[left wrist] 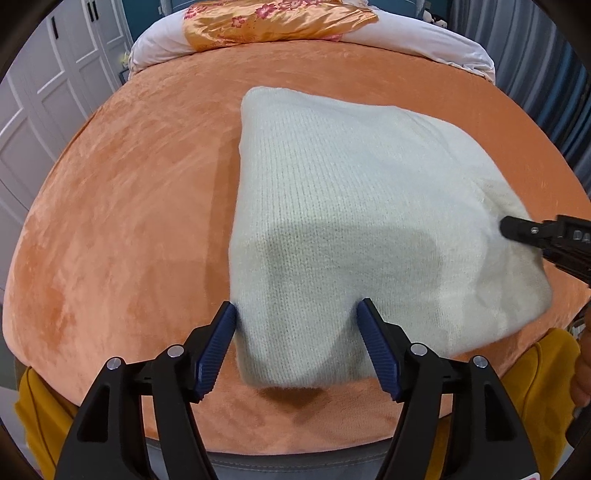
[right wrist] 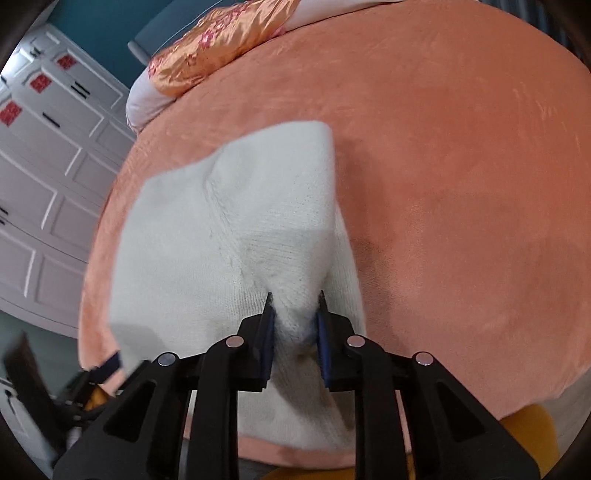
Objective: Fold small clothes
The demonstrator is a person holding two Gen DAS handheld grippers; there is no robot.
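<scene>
1. Lying folded on the orange bed cover point(left wrist: 129, 221), near the front edge of the bed: a white knitted garment point(left wrist: 332, 206), showing as a thick, roughly four-sided bundle.
2. Hanging over the near left corner of the garment with jaws standing wide: the left gripper point(left wrist: 295, 314). Blue pads point(left wrist: 216, 347) sitting on either side of that corner, the left one just at the garment's edge, the right one over the knit. Not squeezing the cloth, as far as can be seen.
3. Pinching a small ridge of the knit between narrow jaws: the right gripper point(right wrist: 294, 317), at the right side of the garment point(right wrist: 221, 221). Cloth bunching up between the two pads and filling the gap; no other thing showing there.
4. Reaching in from the right edge in the left wrist view: a black fingertip of the right gripper point(left wrist: 517, 229), touching the garment's right side.
5. Showing blurred at the lower left in the right wrist view: the left gripper point(right wrist: 107, 363), at the garment's corner.
6. Lying at the head of the bed, well apart from the garment: an orange flowered pillow point(left wrist: 273, 22) on white bedding point(left wrist: 424, 40).
7. Standing to the left of the bed: white panelled wardrobe doors point(right wrist: 44, 166).
8. Showing at the lower edges: yellow clothing point(left wrist: 40, 417) of the person.
</scene>
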